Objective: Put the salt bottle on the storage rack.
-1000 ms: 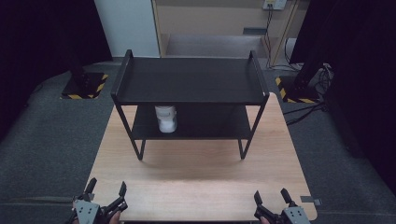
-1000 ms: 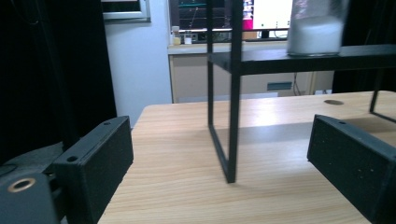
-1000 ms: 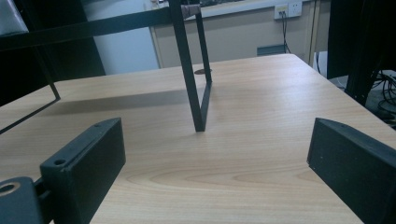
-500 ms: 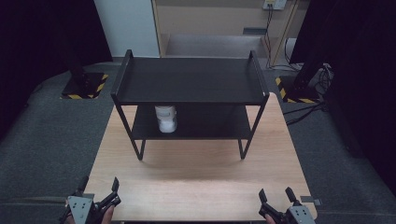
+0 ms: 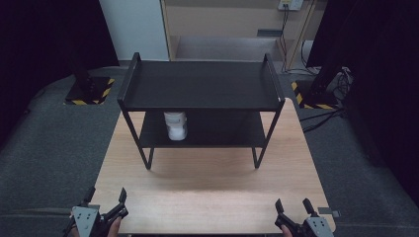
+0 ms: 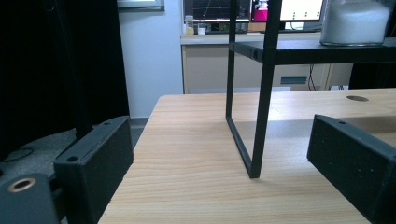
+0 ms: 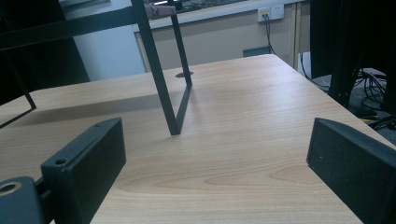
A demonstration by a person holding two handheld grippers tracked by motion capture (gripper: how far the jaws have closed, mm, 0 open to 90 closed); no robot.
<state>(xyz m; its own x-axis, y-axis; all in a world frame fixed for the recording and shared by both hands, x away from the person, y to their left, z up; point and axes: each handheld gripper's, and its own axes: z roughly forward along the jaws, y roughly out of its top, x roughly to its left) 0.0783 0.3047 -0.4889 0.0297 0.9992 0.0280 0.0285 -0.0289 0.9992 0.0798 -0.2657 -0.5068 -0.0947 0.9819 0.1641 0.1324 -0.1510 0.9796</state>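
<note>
A black two-tier metal shelf (image 5: 201, 86) stands on the wooden table (image 5: 207, 182). On its lower tier, toward the left, sits a clear jar of white powder (image 5: 176, 125), whose base appears at the top right of the left gripper view (image 6: 356, 22). My left gripper (image 5: 104, 201) is open at the table's front left corner with nothing between its jaws. At the front right corner my right gripper (image 5: 293, 209) is open and holds nothing too. Each gripper view looks past its black jaws at a shelf leg (image 6: 261, 93) (image 7: 159, 70).
Grey carpet surrounds the table. Black stands with yellow-striped bases (image 5: 89, 89) (image 5: 316, 94) sit at the back left and back right, with cables (image 5: 341, 79) by the right one. A wall and cabinet (image 5: 222, 24) lie behind.
Both grippers have drawn back toward the table's front edge and lower in the high view. The shelf and jar have not moved.
</note>
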